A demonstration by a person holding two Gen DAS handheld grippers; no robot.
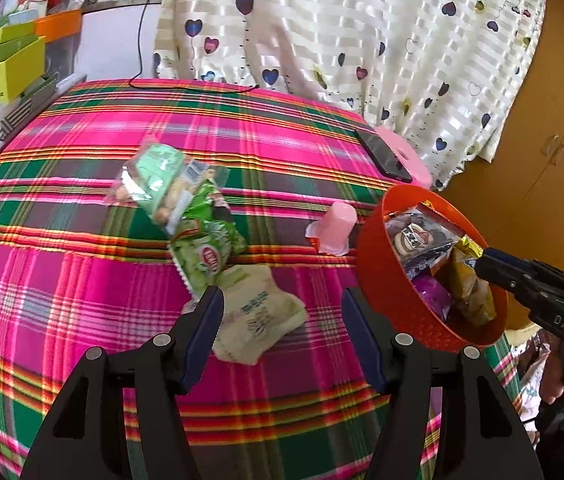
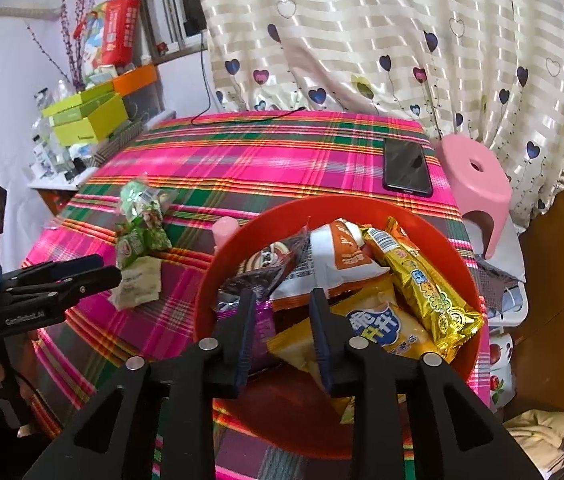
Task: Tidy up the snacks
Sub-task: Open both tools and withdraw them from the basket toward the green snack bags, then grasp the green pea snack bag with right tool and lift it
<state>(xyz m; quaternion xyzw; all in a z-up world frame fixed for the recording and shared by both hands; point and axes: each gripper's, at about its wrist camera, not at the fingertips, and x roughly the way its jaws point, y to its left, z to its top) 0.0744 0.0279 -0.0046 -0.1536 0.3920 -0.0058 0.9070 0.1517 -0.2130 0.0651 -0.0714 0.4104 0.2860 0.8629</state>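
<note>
A red basket (image 1: 395,292) stands at the right of the plaid table (image 1: 82,280) and holds several snack packets, among them a gold one (image 2: 425,292) and an orange-and-white one (image 2: 341,264). My right gripper (image 2: 283,314) hangs open over the basket (image 2: 238,236), above a yellow packet (image 2: 377,324), its pads pressing on nothing. My left gripper (image 1: 282,320) is open, low over the cloth, its fingers either side of a pale green-white packet (image 1: 258,316). Beyond that lie green packets (image 1: 202,248) and a clear bag of nuts (image 1: 158,180). A pink jelly cup (image 1: 337,228) lies beside the basket.
A dark phone (image 2: 407,168) lies at the table's far right corner, with a pink stool (image 2: 477,184) just past the edge. Green boxes (image 1: 2,68) and clutter are stacked at the far left. A heart-print curtain (image 1: 361,40) hangs behind; a black cable (image 2: 242,118) runs along the far edge.
</note>
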